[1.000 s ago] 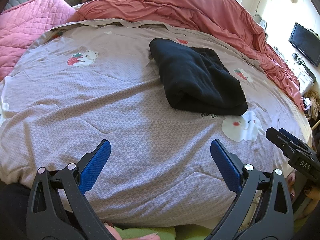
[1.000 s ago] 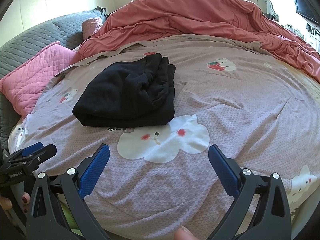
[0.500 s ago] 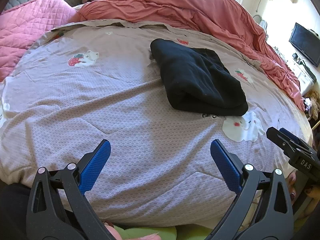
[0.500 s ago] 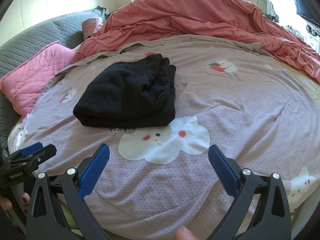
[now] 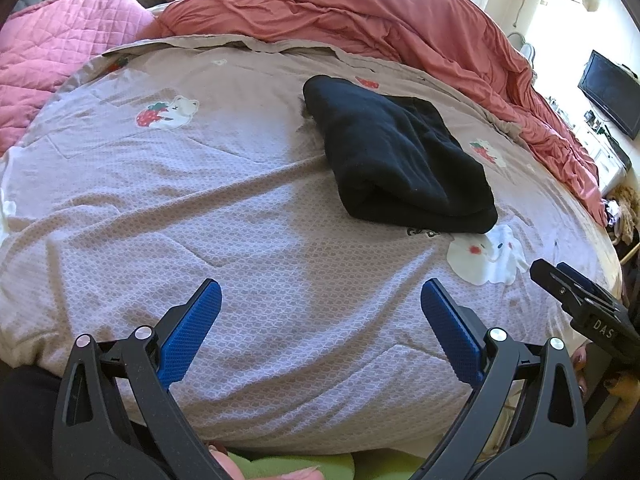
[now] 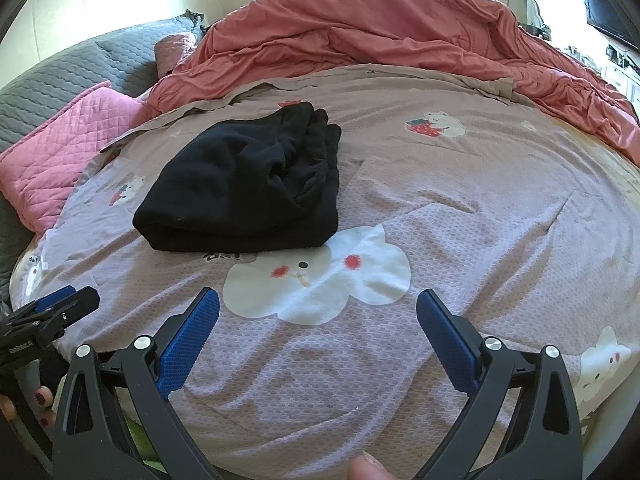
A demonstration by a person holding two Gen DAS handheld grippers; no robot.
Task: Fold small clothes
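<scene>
A black garment (image 5: 400,156) lies folded in a thick bundle on the mauve patterned bedspread (image 5: 200,208); it also shows in the right wrist view (image 6: 248,188). My left gripper (image 5: 318,288) is open and empty, held above the bed's near edge, well short of the garment. My right gripper (image 6: 318,296) is open and empty, above the white cat print, just in front of the garment. Each gripper shows at the edge of the other's view: the right one (image 5: 580,308), the left one (image 6: 48,316).
A rumpled salmon duvet (image 5: 380,12) is heaped along the far side of the bed. Pink quilted pillows (image 5: 52,48) and a grey headboard (image 6: 60,76) lie at the left. A TV (image 5: 610,92) and cluttered furniture stand at the right.
Both grippers have drifted very slightly; the garment lies where it was. Both stay open.
</scene>
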